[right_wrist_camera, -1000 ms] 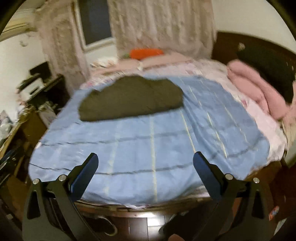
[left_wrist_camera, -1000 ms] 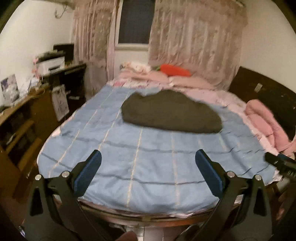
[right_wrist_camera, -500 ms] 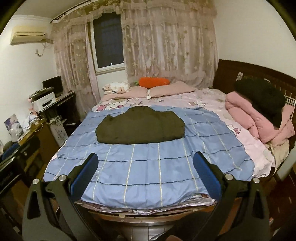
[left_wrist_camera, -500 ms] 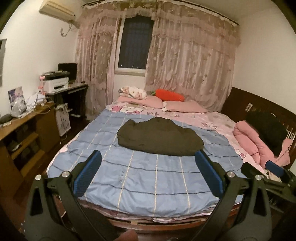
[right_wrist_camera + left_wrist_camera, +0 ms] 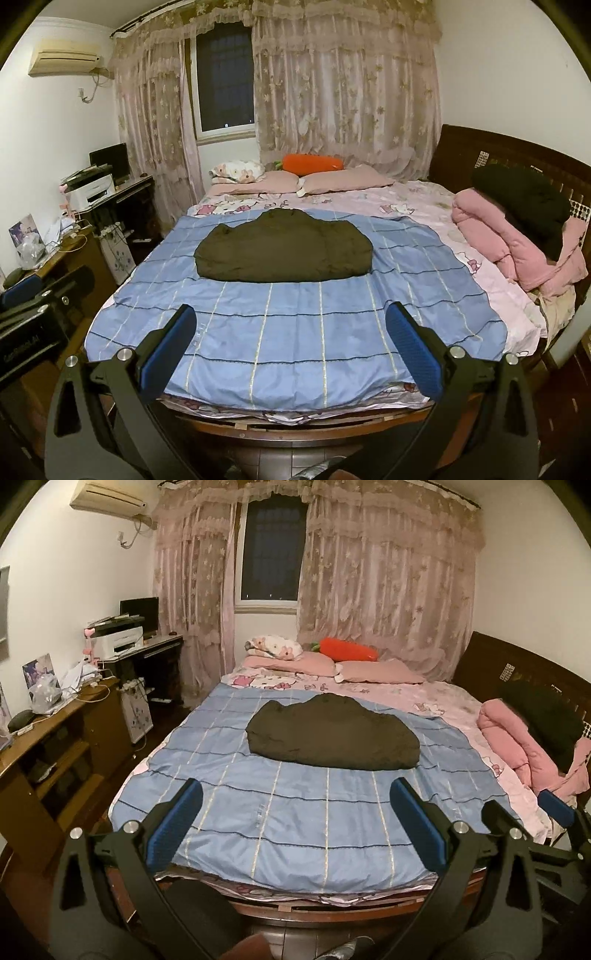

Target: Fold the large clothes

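A dark olive garment [image 5: 332,734] [image 5: 282,249] lies folded into a compact mound on the blue checked cover [image 5: 314,812] [image 5: 295,332] in the middle of the bed. My left gripper [image 5: 295,821] is open and empty, held back past the foot of the bed, well short of the garment. My right gripper [image 5: 291,338] is open and empty too, at about the same distance. The right gripper's blue pad also shows at the right edge of the left wrist view, and the left gripper at the left edge of the right wrist view.
Pink pillows [image 5: 376,670] and an orange carrot cushion [image 5: 349,650] lie at the head of the bed. A pink quilt with a black garment [image 5: 517,236] is piled at the right by the headboard. A wooden cabinet [image 5: 55,746] and a desk with a printer [image 5: 118,642] line the left wall.
Both grippers have drawn back and tilted up from the bed, so the whole room now shows. The garment has not moved and both grippers stay open.
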A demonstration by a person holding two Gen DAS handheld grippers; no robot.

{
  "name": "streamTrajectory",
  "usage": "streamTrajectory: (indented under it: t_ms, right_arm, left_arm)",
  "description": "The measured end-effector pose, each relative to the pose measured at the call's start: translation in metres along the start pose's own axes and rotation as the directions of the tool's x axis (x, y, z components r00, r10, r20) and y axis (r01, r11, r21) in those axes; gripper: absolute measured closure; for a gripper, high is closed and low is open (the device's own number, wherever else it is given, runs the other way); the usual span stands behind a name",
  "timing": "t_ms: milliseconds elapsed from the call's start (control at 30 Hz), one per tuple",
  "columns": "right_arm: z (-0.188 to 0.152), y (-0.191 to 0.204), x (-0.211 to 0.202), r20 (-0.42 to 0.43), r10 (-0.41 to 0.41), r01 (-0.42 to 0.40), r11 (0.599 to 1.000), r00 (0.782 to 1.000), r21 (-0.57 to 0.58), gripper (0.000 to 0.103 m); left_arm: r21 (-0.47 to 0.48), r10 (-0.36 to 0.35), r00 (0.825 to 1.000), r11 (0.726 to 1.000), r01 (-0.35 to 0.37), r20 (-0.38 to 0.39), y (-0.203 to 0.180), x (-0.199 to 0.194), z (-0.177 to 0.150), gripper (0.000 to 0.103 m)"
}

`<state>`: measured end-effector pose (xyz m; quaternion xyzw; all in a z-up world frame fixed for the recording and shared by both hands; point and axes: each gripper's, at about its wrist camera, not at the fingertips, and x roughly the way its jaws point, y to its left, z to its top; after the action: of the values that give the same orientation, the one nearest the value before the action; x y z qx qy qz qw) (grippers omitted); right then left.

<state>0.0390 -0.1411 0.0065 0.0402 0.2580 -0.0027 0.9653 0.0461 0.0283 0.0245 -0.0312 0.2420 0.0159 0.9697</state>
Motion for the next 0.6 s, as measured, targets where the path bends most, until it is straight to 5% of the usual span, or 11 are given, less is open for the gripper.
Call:
streamTrajectory:
  t_ms: [600]
  right_arm:
    - [-0.0068,-0.0009,0.0065,-0.006,-0.01,0.01,1.0,1.0,-0.005,0.001]
  left_arm:
    - [0.027,0.025,1.0,0.999,-0.025,-0.013,0.0014,0.0064,-0.0094,0.002]
